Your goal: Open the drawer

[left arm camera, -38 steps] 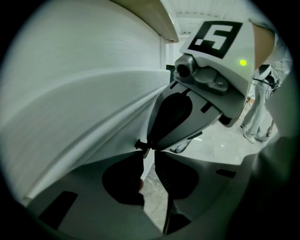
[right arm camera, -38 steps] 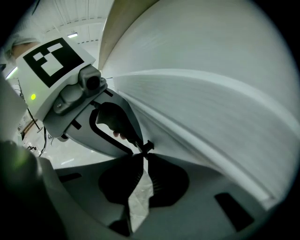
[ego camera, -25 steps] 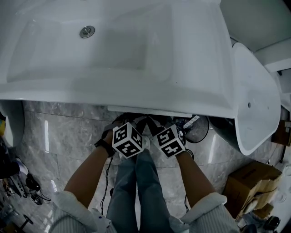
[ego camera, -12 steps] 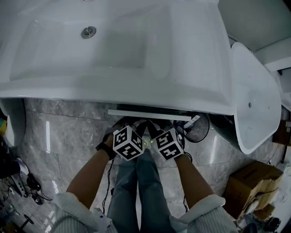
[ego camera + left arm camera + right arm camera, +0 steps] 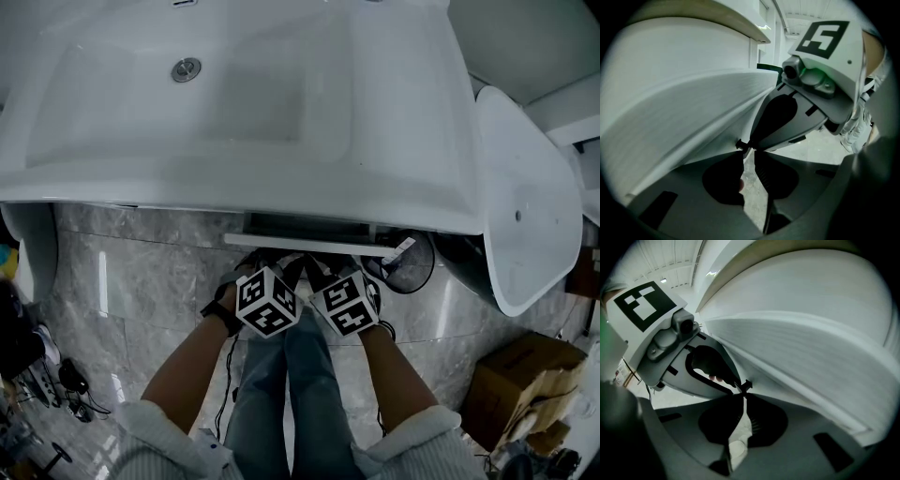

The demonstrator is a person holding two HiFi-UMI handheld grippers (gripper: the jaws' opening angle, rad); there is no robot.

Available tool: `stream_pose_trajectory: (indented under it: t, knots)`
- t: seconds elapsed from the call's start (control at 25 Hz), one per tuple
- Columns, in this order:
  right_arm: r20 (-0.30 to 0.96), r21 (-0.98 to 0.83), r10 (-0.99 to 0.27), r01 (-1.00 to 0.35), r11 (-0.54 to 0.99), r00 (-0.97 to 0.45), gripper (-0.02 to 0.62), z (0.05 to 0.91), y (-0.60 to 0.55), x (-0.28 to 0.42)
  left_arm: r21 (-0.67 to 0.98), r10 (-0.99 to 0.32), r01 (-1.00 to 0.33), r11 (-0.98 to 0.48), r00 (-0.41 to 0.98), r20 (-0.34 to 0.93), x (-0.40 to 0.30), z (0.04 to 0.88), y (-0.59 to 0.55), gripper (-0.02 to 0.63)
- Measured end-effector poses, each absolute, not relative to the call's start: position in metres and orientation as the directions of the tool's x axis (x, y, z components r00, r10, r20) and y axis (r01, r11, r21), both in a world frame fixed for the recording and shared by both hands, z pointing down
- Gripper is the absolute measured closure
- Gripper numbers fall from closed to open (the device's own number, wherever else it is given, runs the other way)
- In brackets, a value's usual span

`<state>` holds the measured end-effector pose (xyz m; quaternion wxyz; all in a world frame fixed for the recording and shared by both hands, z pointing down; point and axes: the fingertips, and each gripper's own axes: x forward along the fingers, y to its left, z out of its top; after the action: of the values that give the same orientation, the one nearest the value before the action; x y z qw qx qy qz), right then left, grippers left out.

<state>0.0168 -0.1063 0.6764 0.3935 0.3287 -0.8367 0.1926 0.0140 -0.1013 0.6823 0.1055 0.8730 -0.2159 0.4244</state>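
The white drawer [image 5: 309, 242] under the wash basin stands a little way out, with a dark gap behind its front strip. My left gripper [image 5: 274, 272] and right gripper [image 5: 333, 274] sit side by side just below that front, marker cubes toward me. In the left gripper view the jaws [image 5: 748, 152] meet at their tips against the lower edge of the drawer front [image 5: 684, 117], and nothing shows between them. The right gripper [image 5: 740, 393] is the same, tips together beside the drawer front [image 5: 801, 362]. Whether either tip hooks the edge is hidden.
A large white basin [image 5: 412, 187] with a drain [image 5: 186, 68] overhangs the drawer. A second white tub [image 5: 525, 216] stands at the right, with a cardboard box [image 5: 511, 375] below it. Cables and tools [image 5: 37, 375] lie on the grey marble floor [image 5: 131, 281]. The person's legs [image 5: 281, 394] are below the grippers.
The drawer front has come out from under the basin, and a dark gap now shows behind it. Both grippers have drawn slightly back toward the person with it.
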Motion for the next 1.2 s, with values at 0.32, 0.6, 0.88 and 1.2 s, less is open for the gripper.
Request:
stream_pose_trajectory:
  t: [0.32,0.6,0.88,1.2]
  knots:
    - [0.786,-0.053,-0.414,-0.718,0.695,-0.458,0.571,0.676,-0.097,0.015,-0.013,-0.310,-0.487,-0.873,0.534,0.786,0.011,0.683,-0.095,0.551]
    - [0.785,-0.041,-0.441,-0.747,0.664,-0.435,0.574,0.677,-0.086,0.014,-0.023,-0.319,-0.493,-0.870,0.525,0.789,0.009,0.685,-0.085,0.554]
    - [0.796,-0.042,-0.421,-0.733,0.679,-0.435,0.575,0.681,-0.069,0.009,-0.012,-0.315,-0.505,-0.863,0.519,0.795,0.005,0.689,-0.068,0.554]
    - [0.798,-0.064,-0.419,-0.752,0.656,-0.434,0.575,0.684,-0.056,0.010,-0.014,-0.326,-0.521,-0.853,0.513,0.794,0.005,0.692,-0.056,0.557]
